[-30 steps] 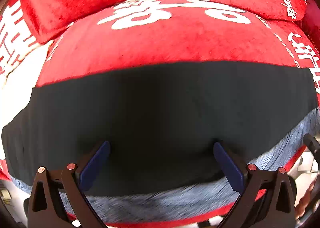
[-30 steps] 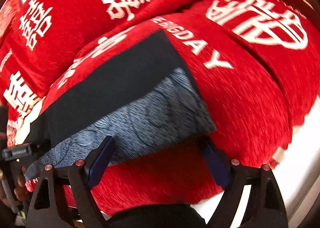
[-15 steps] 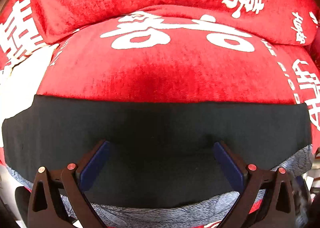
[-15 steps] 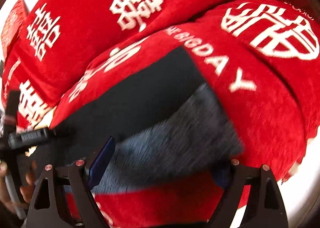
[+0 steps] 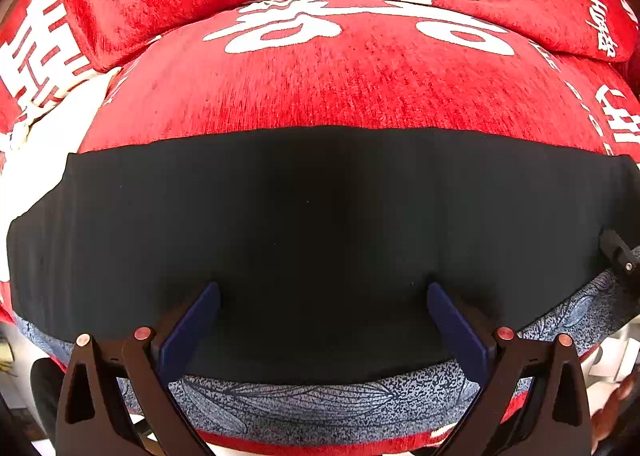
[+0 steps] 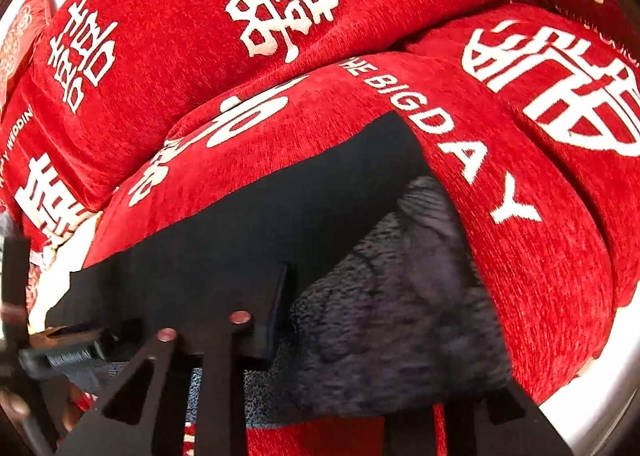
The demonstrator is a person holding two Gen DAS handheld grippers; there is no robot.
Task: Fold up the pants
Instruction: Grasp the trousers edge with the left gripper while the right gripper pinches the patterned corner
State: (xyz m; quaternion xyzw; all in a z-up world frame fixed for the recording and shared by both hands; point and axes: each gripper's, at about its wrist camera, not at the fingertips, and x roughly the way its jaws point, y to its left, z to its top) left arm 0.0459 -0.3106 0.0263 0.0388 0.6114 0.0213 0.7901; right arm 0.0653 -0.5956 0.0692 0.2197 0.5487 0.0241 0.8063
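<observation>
The left tool (image 5: 323, 310) is spread wide and grips nothing. Its blue pads (image 5: 191, 326) sit over the pants (image 5: 320, 224), which are black with a blue patterned strip along the near edge. The right tool (image 6: 360, 336) has just been closing, with the grey-blue corner of the pants bunched up between its jaws and blurry. The pants lie flat across a red cushion (image 5: 340, 84) with white letters. More red cushions (image 6: 192, 16) sit behind it.
</observation>
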